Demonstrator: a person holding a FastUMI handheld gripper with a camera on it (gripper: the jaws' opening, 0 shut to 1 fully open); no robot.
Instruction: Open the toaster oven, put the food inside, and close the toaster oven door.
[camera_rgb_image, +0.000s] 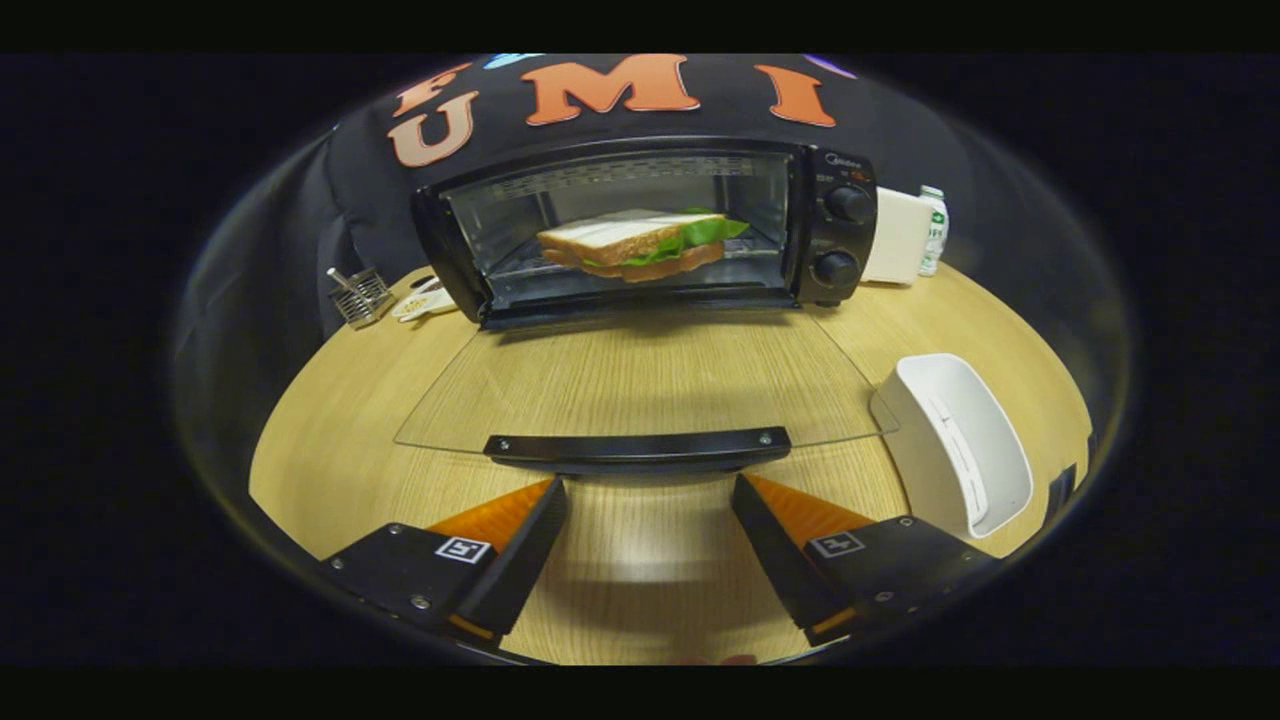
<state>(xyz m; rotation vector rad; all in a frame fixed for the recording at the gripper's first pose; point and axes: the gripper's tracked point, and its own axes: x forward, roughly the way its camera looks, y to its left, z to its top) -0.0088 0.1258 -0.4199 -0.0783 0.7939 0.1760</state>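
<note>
Here, the gripper (648, 480), fingers spread and empty, faces the black bar handle (637, 447) of the stiff, fragile lowered glass door (640, 385), likely the hold for closing.

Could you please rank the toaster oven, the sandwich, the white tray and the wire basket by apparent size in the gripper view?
1. toaster oven, door open flat
2. white tray, enlarged by nearness
3. sandwich
4. wire basket

The gripper has its jaws open just short of the door handle.

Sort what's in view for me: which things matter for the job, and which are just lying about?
Job: toaster oven; its open glass door with handle; sandwich inside on the rack; gripper, jaws open just short of the handle.
Lying about: white tray; wire basket; white box; bottle.
</note>
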